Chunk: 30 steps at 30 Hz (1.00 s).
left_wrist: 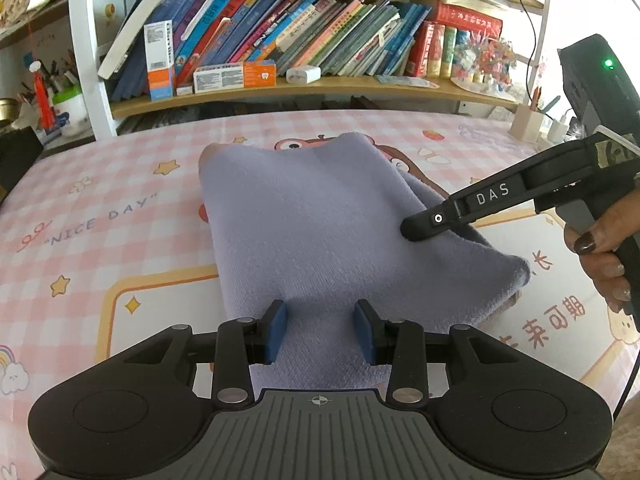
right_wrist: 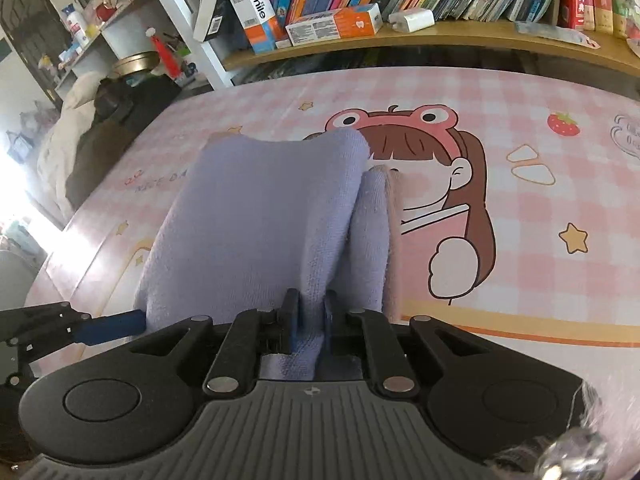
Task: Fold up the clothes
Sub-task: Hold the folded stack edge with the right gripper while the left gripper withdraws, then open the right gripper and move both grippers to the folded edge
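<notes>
Already the one lavender garment (left_wrist: 320,232) lies folded into a compact rectangle at the middle of the pink checked table cover (left_wrist: 100,208), so the folding looks mostly done; a last fold or tidy-up may remain. One right gripper (right_wrist: 308,320) is clamped on a fold of cloth at its near right edge. One left gripper (left_wrist: 320,330) has its pads apart, the near edge between them, unpinched.
</notes>
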Tool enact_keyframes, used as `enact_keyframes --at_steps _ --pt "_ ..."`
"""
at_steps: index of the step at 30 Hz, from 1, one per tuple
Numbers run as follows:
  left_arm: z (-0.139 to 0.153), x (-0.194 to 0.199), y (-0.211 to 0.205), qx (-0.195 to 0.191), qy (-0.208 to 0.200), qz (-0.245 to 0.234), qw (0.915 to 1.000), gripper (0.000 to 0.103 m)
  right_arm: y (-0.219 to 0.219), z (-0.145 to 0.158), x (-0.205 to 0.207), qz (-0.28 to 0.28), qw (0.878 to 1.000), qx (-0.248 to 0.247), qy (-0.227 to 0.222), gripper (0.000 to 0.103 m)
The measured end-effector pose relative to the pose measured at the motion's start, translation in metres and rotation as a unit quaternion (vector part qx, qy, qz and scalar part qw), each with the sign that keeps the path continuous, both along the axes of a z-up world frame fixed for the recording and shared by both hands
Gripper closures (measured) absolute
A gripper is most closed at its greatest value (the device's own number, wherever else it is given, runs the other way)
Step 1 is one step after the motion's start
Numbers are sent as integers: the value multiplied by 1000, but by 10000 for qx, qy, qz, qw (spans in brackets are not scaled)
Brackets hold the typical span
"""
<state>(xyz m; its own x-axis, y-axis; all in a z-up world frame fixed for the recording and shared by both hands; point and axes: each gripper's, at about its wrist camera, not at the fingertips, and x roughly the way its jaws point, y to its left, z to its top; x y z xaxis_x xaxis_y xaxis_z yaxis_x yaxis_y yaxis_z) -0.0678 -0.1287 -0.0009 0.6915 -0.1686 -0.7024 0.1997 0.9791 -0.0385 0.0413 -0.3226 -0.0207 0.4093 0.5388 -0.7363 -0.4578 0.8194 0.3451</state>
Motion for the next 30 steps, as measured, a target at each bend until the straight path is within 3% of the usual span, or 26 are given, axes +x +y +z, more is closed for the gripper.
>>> enact_keyframes --at_steps 3,4,7,9,10,11,17,24,30 --pt "10 -7 0 208 -310 37 9993 60 1 4 -3 -96 9999 -51 -64 88" --pt "14 -9 -1 289 -422 54 9987 52 1 7 -5 -159 9998 -92 -107 87" --pt "26 -14 0 464 -685 74 9965 50 -2 19 -18 -433 9987 -159 -230 61" --pt "34 -15 2 517 -792 70 9955 47 -7 29 -28 -634 9975 -132 -298 32" --pt "37 -16 3 532 -833 68 9951 38 -9 32 -32 -727 9968 -118 -323 29" --pt "40 -17 4 546 -871 66 9947 28 -11 35 -37 -810 9961 -104 -335 28" --pt "39 -12 16 442 -700 140 9965 10 -15 36 -50 -1321 9909 -92 -243 19" --pt "28 -8 35 47 -312 198 9993 9 -20 33 -64 -1729 9848 -94 -147 19" --pt "17 0 53 -518 135 350 9980 9 -22 28 -77 -1887 9820 -120 5 17"
